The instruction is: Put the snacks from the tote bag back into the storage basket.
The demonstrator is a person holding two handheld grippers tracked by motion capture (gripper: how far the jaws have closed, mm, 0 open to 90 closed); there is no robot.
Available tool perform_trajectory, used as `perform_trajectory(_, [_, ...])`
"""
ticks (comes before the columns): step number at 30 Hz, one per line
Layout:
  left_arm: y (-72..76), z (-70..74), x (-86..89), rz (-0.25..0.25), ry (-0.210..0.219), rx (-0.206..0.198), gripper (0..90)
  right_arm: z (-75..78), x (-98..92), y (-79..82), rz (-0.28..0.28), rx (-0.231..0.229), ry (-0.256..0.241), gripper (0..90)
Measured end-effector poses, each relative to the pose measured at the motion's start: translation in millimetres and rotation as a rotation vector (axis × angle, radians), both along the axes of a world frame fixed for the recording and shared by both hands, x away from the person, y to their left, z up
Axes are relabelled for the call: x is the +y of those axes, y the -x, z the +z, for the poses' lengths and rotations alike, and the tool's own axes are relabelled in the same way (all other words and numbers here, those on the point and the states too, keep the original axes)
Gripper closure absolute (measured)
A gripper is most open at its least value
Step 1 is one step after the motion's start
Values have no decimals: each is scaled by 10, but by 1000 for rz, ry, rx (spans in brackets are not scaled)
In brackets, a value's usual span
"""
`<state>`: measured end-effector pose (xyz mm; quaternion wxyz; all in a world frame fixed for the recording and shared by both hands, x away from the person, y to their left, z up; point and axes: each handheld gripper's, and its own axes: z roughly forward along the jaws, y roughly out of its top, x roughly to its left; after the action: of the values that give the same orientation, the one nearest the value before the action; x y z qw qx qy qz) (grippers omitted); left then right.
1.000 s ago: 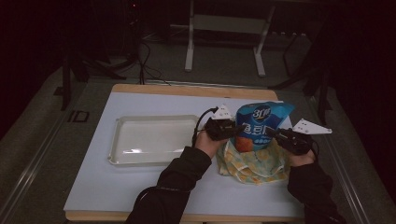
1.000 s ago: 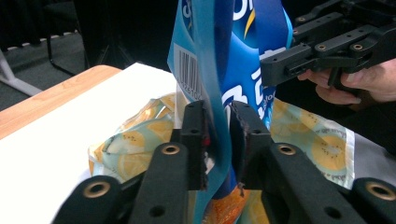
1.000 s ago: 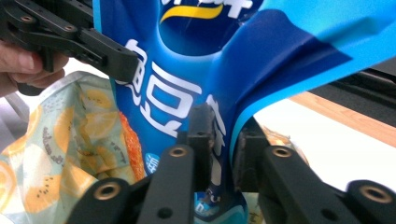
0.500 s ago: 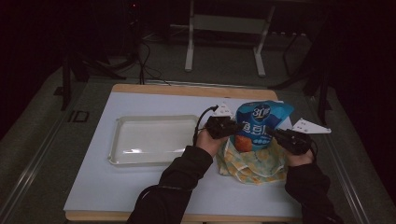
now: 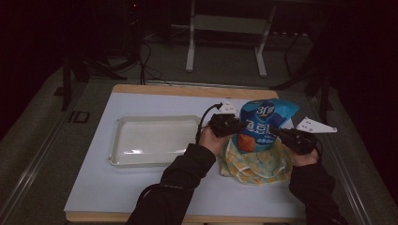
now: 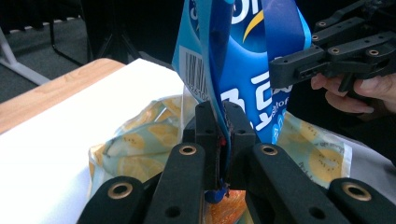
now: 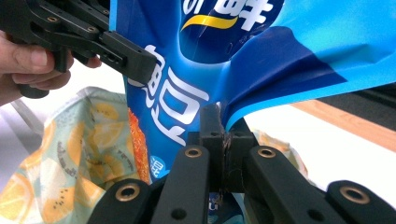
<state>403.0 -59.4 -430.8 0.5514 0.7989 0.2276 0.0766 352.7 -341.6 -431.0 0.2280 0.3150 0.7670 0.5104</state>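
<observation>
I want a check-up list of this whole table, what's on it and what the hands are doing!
Surface: white table with a wooden edge, lying flat.
Job's things: blue snack bag held upright, its lower end in a yellow fruit-print bag.
Clutter: empty clear tray to the left of the bags.
Grippers: left gripper shut on the blue snack bag's edge; right gripper shut on its opposite edge.
Cables: black cable looping from the left gripper; more on the floor behind.
Surroundings: dark room, grey metal stand beyond the table.
</observation>
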Motion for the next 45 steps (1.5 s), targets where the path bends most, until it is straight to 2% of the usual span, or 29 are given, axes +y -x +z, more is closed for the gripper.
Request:
perform_trajectory(1, [0,0,0,0,0,0,880,0,0,0,0,0,0,892])
perform_trajectory(2, [11,76,-10,1,-1,-9,881,64,-7,16,-3,-9,-6,892])
perform_trajectory(9, [22,203,-28,1,-10,-18,881,177,-14,35,-15,-11,-17,892])
perform_trajectory(20, [24,442,6,2,0,-34,882,424,20,58,-23,-39,-20,893])
perform_trajectory(26, [24,542,19,2,2,-39,882,509,32,61,-25,-46,-20,893])
perform_trajectory(28, [23,617,32,2,9,-42,882,593,43,63,-26,-52,-16,893])
perform_trajectory(30, [24,639,35,3,16,-42,883,613,47,65,-26,-55,-15,893])
perform_trajectory(34, [27,755,57,6,20,-56,883,756,68,68,-27,-76,-15,893])
perform_trajectory(40, [47,937,129,20,22,-85,884,901,123,59,-25,-97,-26,893])
perform_trajectory(43, [51,960,146,22,24,-86,884,924,136,57,-23,-100,-28,894])
perform_trajectory(45, [72,1034,211,33,26,-98,884,1000,191,42,-12,-109,-31,894])
